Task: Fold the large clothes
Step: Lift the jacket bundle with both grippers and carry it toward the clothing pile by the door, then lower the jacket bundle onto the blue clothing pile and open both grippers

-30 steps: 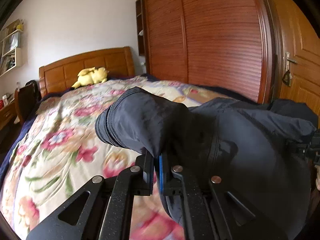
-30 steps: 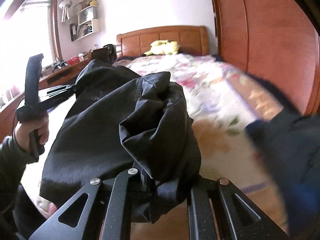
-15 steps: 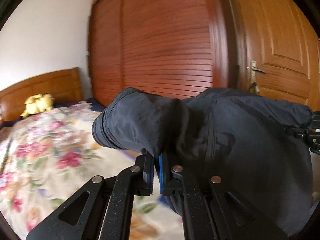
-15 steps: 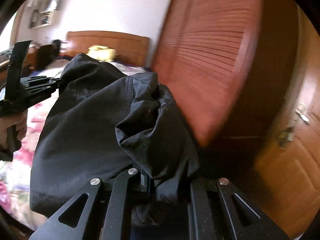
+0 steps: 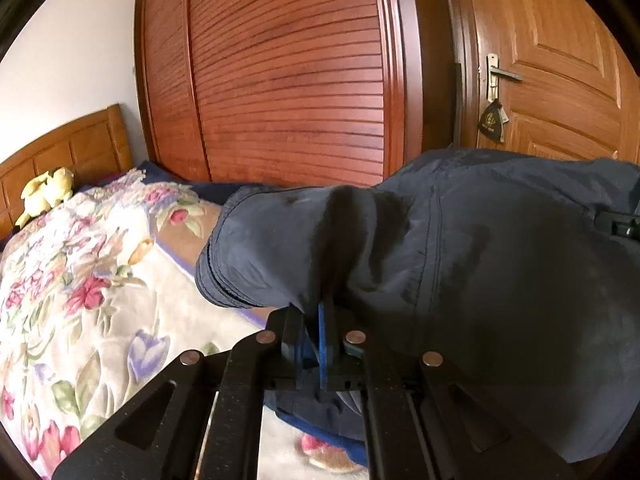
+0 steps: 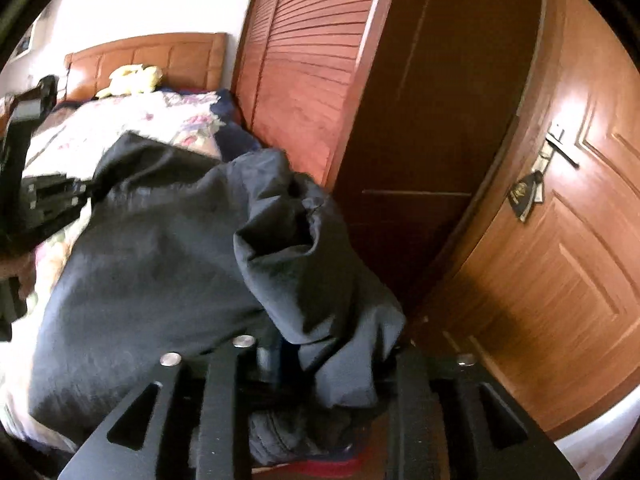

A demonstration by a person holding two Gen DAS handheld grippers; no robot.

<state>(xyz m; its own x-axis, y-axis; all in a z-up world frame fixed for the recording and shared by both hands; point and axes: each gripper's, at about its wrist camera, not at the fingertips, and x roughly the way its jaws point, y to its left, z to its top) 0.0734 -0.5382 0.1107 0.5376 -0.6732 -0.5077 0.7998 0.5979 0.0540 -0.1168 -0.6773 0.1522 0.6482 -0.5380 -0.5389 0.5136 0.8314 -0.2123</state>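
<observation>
A large dark navy garment [image 5: 480, 260] hangs stretched between my two grippers above the near corner of the bed. My left gripper [image 5: 316, 320] is shut on a bunched fold of it beside an elastic cuff [image 5: 216, 276]. In the right wrist view the same garment [image 6: 160, 260] spreads leftward to the left gripper [image 6: 44, 200]. My right gripper [image 6: 332, 356] has its jaws opening; a crumpled wad of the fabric [image 6: 320, 280] still lies between the fingers, and the pads stand apart from it. The right gripper's tip [image 5: 620, 226] shows at the left wrist view's right edge.
The bed's floral quilt [image 5: 80, 280] stretches left, with a yellow plush toy [image 5: 44, 194] by the wooden headboard [image 5: 80, 144]. A slatted wardrobe [image 5: 300, 80] stands close behind the bed. A wooden door [image 5: 560, 60] with a handle [image 5: 502, 74] is on the right.
Both grippers carried the garment rightward, from over the bed towards the wardrobe and door. The right gripper's fingers now stand wider around the fabric wad. The left grip is unchanged.
</observation>
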